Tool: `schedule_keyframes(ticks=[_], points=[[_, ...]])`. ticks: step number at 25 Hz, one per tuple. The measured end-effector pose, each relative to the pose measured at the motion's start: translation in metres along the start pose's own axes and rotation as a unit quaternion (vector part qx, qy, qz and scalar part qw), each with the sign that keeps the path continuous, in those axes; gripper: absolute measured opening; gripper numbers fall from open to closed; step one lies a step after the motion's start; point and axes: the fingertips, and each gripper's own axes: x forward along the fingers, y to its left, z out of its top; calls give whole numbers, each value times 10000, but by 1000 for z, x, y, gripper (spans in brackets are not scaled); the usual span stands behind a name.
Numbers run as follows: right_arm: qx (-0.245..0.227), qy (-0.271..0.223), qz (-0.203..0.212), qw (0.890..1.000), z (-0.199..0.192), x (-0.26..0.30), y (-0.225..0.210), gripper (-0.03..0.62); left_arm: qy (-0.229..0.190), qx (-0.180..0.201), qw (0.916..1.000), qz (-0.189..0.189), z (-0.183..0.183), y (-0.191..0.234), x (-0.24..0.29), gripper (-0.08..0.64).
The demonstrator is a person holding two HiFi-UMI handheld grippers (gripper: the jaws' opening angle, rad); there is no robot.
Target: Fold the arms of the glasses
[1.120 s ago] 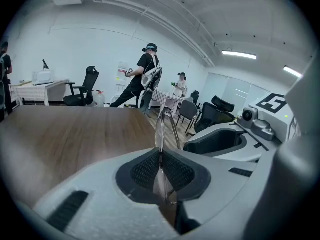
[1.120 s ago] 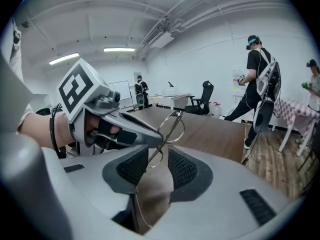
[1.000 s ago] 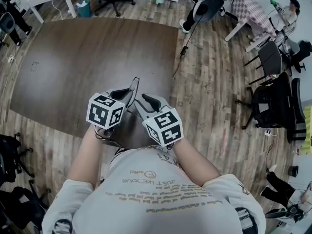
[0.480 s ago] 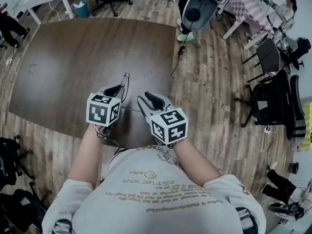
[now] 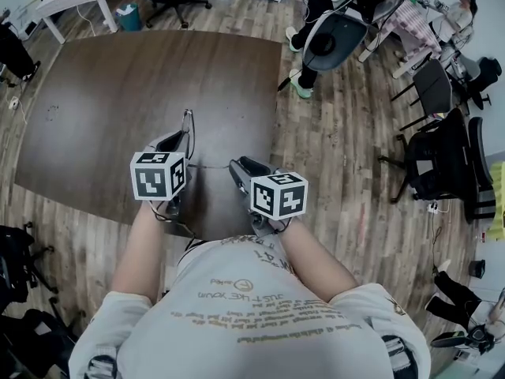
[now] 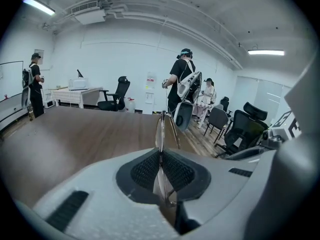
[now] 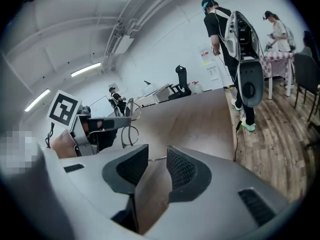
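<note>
Now | left tongs [image 6: 161, 160] pinch thin wire glasses [image 6: 160, 130] edge-on, clear lenses | right tongs [image 7: 157, 166] apart, empty

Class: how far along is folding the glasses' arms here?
Done: the left gripper is shut on the glasses, holding them by the frame. In hand: the right gripper, open, is at the tip of one arm that sticks out sideways. Left: folding that arm; the other's state is unclear.
</note>
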Motion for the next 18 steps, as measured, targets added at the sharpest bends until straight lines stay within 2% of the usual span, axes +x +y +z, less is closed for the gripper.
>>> schedule_keyframes(ticks=[4, 10, 14, 18], points=[[233, 210, 31, 9995, -13, 4, -5, 124, -111, -149, 9998, 48, 2, 2, -2, 35], [868, 56, 404, 9954, -12, 3, -2, 130, -278, -440, 9986, -20, 5, -3, -9, 34], [856, -41, 472, 9952, -9, 1, 1, 129, -269, -453, 9985, -124, 3, -8, -10, 34], [826, -176, 515, 9951, -6, -5, 1, 92, -239, -345, 9990, -148, -1, -16, -11, 34]])
